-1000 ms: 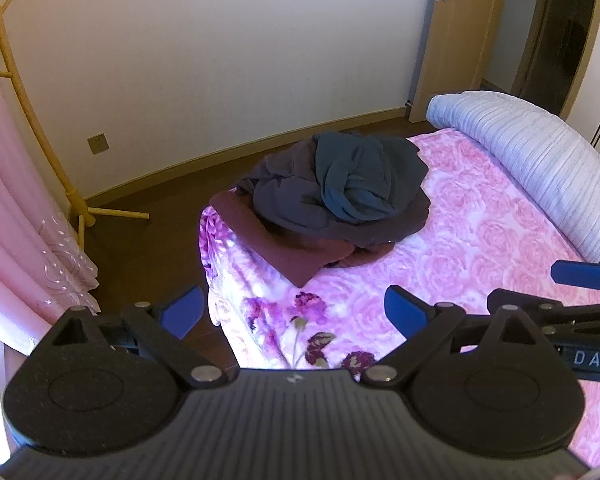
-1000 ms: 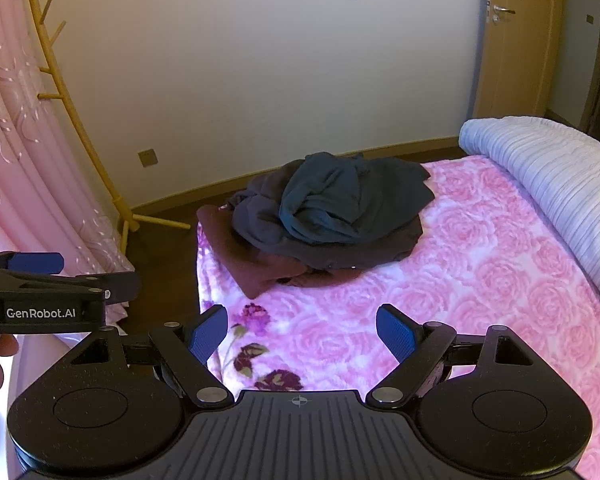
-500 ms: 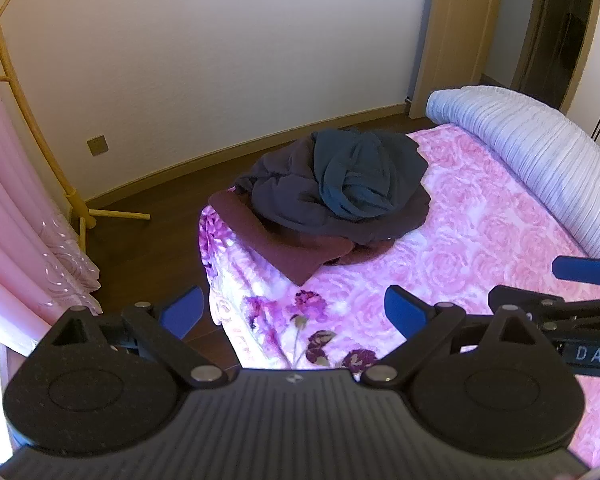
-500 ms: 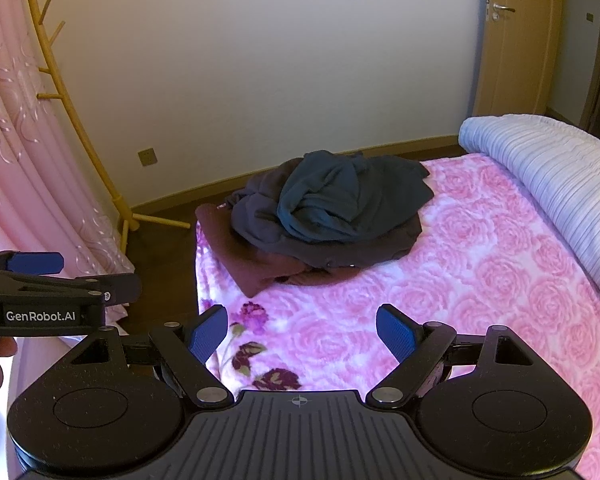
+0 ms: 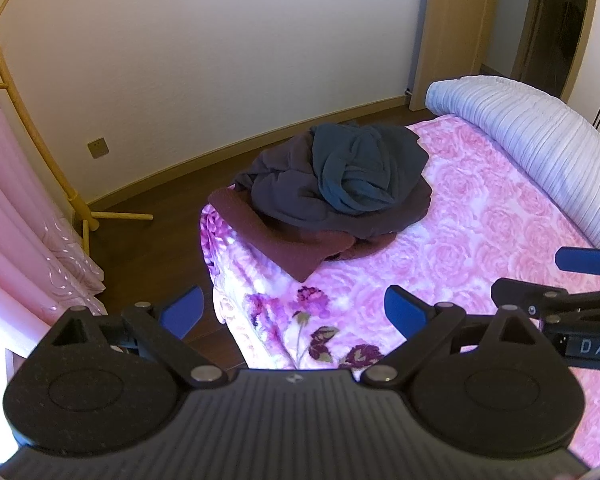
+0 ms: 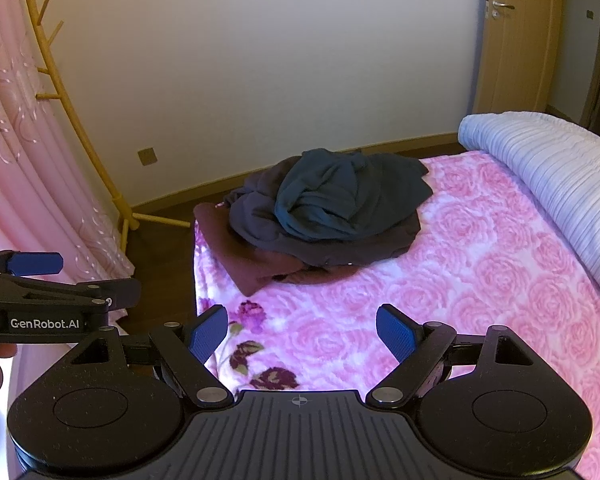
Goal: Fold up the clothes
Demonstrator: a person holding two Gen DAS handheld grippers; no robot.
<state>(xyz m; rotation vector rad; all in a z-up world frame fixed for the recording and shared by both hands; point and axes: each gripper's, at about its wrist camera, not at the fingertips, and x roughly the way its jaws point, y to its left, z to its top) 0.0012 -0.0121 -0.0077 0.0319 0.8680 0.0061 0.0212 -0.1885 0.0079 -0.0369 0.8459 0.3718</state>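
While the pile of dark clothes point(image 5: 332, 192) lies unfolded near the corner of the bed point(image 5: 480, 248) with the pink rose blanket, both grippers hover apart from it. Left gripper point(image 5: 292, 312) and right gripper point(image 6: 300, 334) both have their jaws wide apart and hold nothing.

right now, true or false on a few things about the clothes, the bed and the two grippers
1. The pile of clothes lies on the bed. True.
2. The teal garment sits at the bottom of the pile. False: it is on top; a maroon garment is lowest.
3. The right gripper is open and holds nothing. True.
4. The left gripper grips a garment. False: its fingers are apart and hold nothing.
5. The rolled white quilt covers the clothes. False: it lies apart from them.
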